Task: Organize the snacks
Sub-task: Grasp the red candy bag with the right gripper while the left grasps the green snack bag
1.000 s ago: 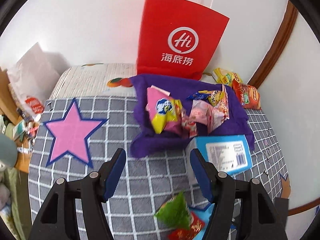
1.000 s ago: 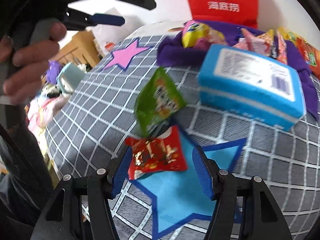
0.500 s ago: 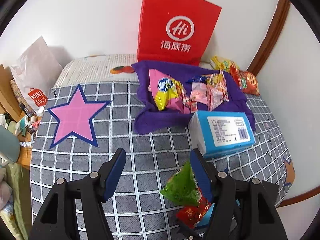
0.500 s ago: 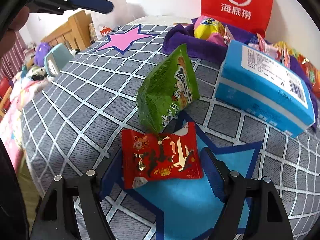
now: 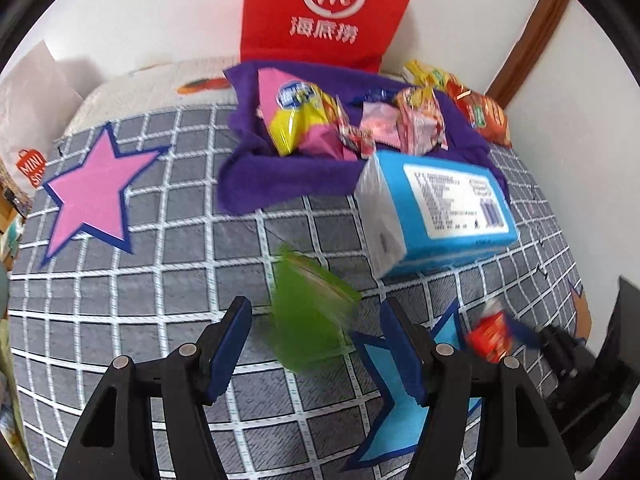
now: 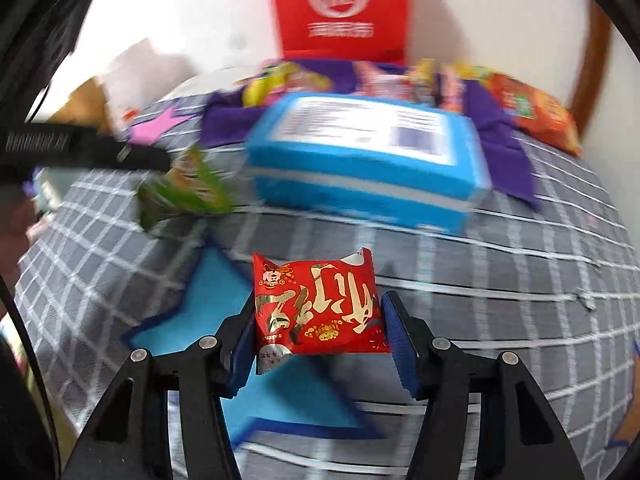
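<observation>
A green snack packet (image 5: 312, 316) lies on the grey checked cover, blurred, between the fingers of my left gripper (image 5: 318, 344); the pads stand clear of it on both sides. My right gripper (image 6: 320, 340) is closing its jaws on a red snack packet (image 6: 316, 308), both pads against the packet's sides above a blue star patch (image 6: 208, 292). The left wrist view shows that red packet (image 5: 488, 336) at its right edge. A purple cloth (image 5: 280, 176) further back holds several snack packets.
A blue box (image 5: 452, 208) lies in front of the purple cloth. A red paper bag (image 5: 328, 12) stands against the wall behind it, with orange packets (image 5: 484, 116) to its right. A pink star patch (image 5: 88, 196) and a white bag (image 5: 32, 92) are at the left.
My left gripper has come down over the green packet, which now sits between its fingers. My right gripper has closed onto the red packet and swung right with it.
</observation>
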The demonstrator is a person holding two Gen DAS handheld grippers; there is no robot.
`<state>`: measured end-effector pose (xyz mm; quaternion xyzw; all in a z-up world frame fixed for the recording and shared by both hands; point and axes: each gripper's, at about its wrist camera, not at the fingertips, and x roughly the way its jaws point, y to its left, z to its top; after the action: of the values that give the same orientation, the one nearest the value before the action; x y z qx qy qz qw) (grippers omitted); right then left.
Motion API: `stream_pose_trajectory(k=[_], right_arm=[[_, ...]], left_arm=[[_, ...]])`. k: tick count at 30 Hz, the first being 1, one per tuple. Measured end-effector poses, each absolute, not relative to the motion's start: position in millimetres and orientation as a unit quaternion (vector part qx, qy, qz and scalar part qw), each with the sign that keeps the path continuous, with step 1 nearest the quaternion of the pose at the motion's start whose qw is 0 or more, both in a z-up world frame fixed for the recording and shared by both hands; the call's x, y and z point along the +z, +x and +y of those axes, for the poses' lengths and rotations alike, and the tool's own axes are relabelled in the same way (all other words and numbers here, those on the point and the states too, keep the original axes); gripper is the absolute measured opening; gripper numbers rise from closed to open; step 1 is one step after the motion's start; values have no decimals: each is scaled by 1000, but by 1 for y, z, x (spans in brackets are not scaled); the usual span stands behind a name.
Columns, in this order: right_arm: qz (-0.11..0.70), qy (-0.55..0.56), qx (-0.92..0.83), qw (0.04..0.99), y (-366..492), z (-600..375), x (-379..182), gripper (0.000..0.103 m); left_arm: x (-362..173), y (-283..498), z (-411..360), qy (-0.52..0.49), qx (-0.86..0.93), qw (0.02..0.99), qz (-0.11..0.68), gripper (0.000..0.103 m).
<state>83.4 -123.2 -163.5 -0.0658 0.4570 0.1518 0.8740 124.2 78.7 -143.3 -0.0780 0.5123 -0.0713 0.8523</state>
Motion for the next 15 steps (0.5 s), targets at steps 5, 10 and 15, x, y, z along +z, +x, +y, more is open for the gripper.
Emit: stream_pose_trajectory(k=[5,10,15], right_arm=[[470,-64,111,874,94,-143,-180,60],[450,-53,113,884,94,-146,-183,64],[438,-55,123,889,90,-142,-184,69]], left_arm=[[-156,127,73,-60,-57,855,513,64],[-163,129,77,-53,-51,855,514,63],[-173,136,91,-92,-64,842,527,47]])
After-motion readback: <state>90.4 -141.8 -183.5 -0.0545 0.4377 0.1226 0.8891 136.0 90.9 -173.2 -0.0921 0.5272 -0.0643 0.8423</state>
